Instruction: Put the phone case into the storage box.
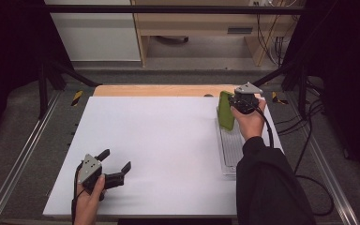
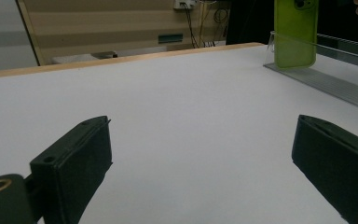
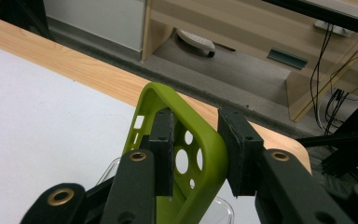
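A lime green phone case [image 1: 225,111] stands upright at the far end of a clear ribbed rack [image 1: 230,151] on the right side of the white table. My right gripper [image 1: 235,101] is at the case's top. In the right gripper view the green case [image 3: 209,140] sits between the jaws of this gripper [image 3: 196,135]. One pad is inside the shell with a slim gap to the wall, the other is at its outer side. My left gripper [image 1: 116,159] rests near the front left, open and empty. The left gripper view shows the case [image 2: 295,35] standing far off.
The white tabletop [image 1: 159,140] has a wooden strip [image 1: 150,90] along its far edge. The rack [image 2: 326,84] runs along the right edge. Metal rails flank the table, and cables [image 1: 309,140] hang off the right side.
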